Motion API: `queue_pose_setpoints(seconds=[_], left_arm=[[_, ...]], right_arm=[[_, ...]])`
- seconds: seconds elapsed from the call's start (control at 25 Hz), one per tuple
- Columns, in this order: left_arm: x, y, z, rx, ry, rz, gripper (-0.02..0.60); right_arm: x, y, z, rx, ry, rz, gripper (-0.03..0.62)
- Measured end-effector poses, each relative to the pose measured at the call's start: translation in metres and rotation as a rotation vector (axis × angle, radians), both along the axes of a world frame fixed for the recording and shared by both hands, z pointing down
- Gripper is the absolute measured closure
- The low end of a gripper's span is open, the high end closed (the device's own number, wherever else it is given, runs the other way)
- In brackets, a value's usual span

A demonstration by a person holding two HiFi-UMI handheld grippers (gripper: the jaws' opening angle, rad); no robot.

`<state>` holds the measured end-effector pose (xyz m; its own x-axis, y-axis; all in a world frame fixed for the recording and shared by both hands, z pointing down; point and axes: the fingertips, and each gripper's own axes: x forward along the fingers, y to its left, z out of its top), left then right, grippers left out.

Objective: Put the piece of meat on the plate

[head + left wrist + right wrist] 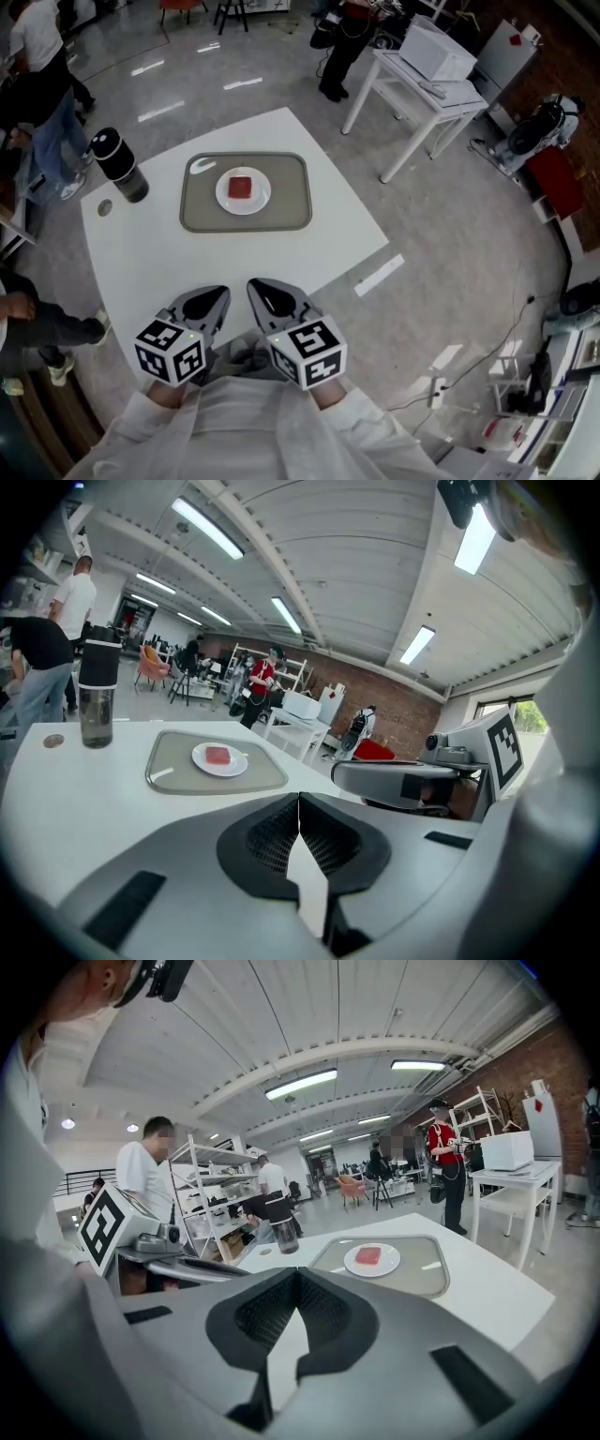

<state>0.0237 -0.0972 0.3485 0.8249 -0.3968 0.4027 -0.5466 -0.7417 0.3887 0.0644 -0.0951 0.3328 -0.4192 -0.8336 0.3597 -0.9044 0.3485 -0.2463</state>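
Head view: piece of meat [241, 186] rests on the plate [221, 193], upper centre of frame, on the tabletop [169, 267]. Left gripper [221, 292] and right gripper [253, 285], lower centre, have jaws closed and empty. Placement appears complete; nothing remains.

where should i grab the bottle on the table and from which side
Probably around the smoky lower body of the bottle, below its black lid, coming in level from the near side. It stands upright and round near the table corner, with bare tabletop between it and the tray.
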Motion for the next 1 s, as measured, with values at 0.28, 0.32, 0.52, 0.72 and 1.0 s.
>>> queue_pose_setpoints(seconds=[0.28,0.32,0.52,0.72,1.0], left_arm=[[0.000,0.005,0.005,-0.002,-0.013,-0.019,0.572],[0.001,0.006,0.006,-0.003,-0.015,-0.017,0.572],[0.005,0.007,0.007,0.002,-0.025,-0.011,0.572],[0.011,0.006,0.000,0.016,-0.031,-0.004,0.572],[0.008,0.003,0.000,0.012,-0.020,-0.009,0.572]], right_arm=[[0.001,0.006,0.003,-0.006,-0.005,-0.022,0.579],[0.002,0.007,0.004,-0.008,-0.001,-0.024,0.579],[0.003,0.005,0.005,-0.014,0.024,-0.028,0.579],[0.007,0.003,0.001,-0.006,0.035,-0.030,0.579],[0.003,0.001,0.002,-0.021,0.034,-0.043,0.580]])
